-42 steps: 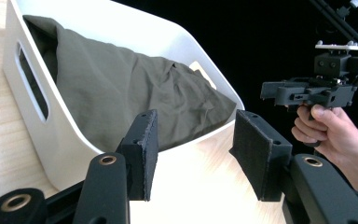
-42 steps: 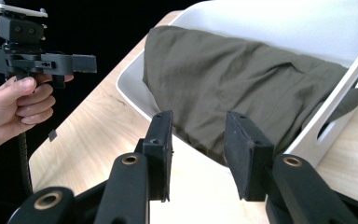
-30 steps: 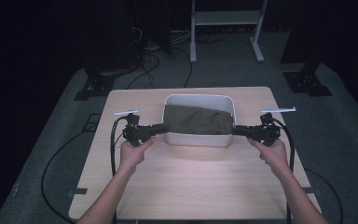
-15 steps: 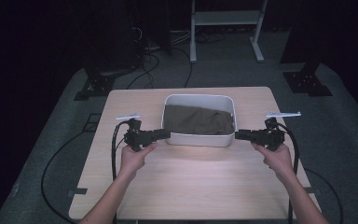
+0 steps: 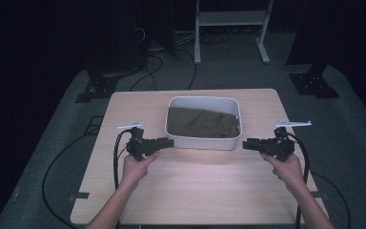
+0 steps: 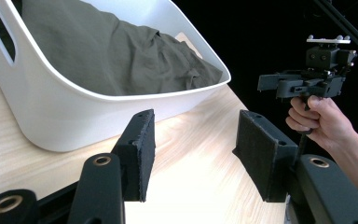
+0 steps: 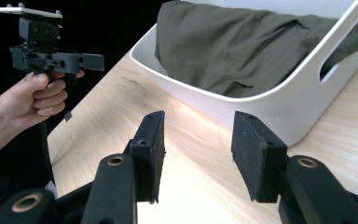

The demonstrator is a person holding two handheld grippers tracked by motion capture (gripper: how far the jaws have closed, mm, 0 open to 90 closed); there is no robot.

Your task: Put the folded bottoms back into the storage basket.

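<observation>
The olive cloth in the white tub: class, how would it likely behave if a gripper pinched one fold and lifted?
The olive cloth lies crumpled in soft creases, so it would probably sag and drape, not hold shape. It looks thin, so likely light. It fills much of the white tub, so one pinch may lift only part, the rest trailing.

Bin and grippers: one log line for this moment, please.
left gripper: open, empty | right gripper: open, empty | white bin: on table, untouched | olive cloth: inside bin
</observation>
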